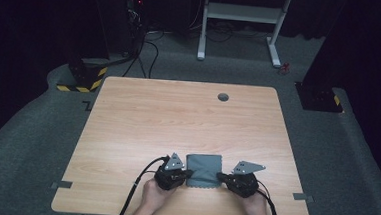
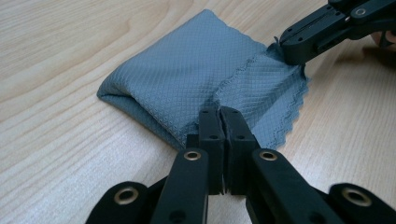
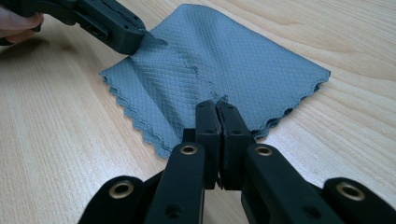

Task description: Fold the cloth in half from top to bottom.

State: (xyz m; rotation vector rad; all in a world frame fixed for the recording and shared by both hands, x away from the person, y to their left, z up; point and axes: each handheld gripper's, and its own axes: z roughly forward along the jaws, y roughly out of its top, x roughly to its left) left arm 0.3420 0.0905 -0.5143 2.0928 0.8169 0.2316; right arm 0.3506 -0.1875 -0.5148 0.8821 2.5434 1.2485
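Cloth, grey and folded into a small squarish pad, lies on the near middle of the wooden table, close to the edge where we stand and well apart from the small round grommet at the far side. We see a diamond weave on it and a scalloped, pinked hem along the near edge, with a top layer folded over so that its hem crosses the upper face. We hold the left gripper at the cloth's left near corner and the right gripper at its right near corner, each pointing inward toward the other, level with the tabletop. In the left gripper view, the left gripper's jaws stand pressed together with no gap, their tips pinching the edge of the cloth; the right gripper shows farther off at the upper right, its tip on the opposite corner. In the right gripper view, the right gripper likewise has its jaws closed tight on the hem of the cloth, and the left gripper's tip bites the corner at the upper left, with part of a hand behind it. Our hands come in from the near edge, cables trailing back. Beyond the table we see grey carpet and a white desk frame.
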